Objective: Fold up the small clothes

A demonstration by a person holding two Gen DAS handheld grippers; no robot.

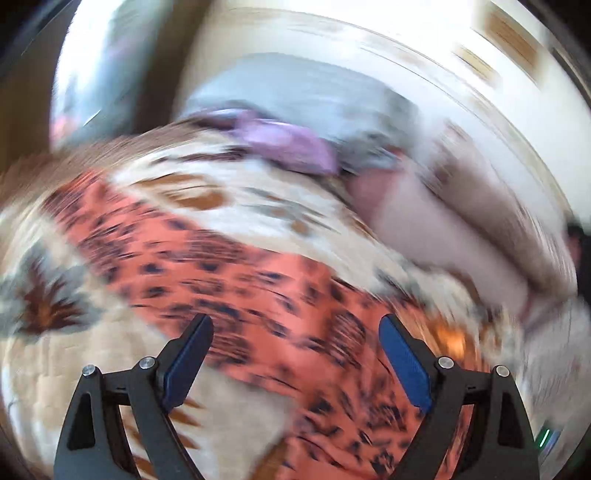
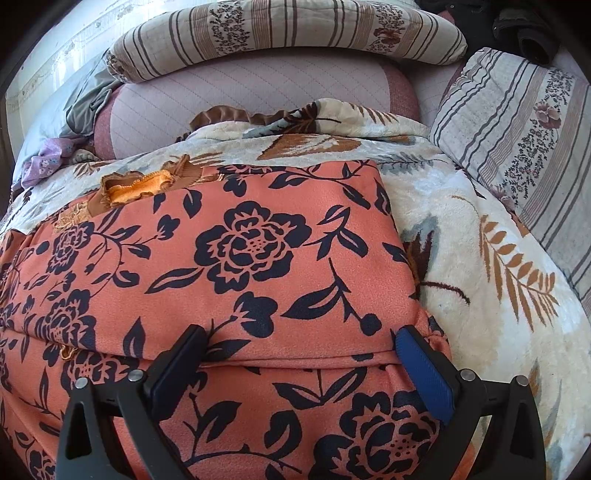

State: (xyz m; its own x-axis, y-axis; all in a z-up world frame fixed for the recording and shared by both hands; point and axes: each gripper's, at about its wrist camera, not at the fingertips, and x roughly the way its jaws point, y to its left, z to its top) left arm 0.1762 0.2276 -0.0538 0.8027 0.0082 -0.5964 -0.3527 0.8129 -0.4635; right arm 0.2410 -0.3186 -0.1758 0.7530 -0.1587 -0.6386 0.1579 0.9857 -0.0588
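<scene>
Right claw (image 2: 301,354): nearest item in the right wrist view. Jaws spread wide, one blue pad (image 2: 424,373) at either side of the garment's near fold edge; nothing pinched. Whether the pads touch the cloth cannot be told.

Orange garment (image 2: 236,266): orange cloth with a dark navy flower print, folded, lying on the bed blanket. Its near fold edge runs left to right between the right claw's pads; a further layer of the same cloth spreads beneath, nearer the camera. Long axis left to right, with an orange and brown frilled trim (image 2: 144,186) at the far left corner.

Left claw (image 1: 295,343): jaws spread wide, empty, held above the orange garment (image 1: 229,266). This view is heavily motion-blurred, so the garment's outline there cannot be read.

Blanket (image 2: 461,236): cream fleece with brown leaf pattern, beneath and to the right of the garment.

Lilac cloth (image 2: 44,162): crumpled, far left, beside the blanket's edge.

Pink quilted cushion (image 2: 236,92): beyond the blanket.

Striped floral pillows: one farthest (image 2: 280,29), resting on the cushion; one at right (image 2: 517,122).
</scene>
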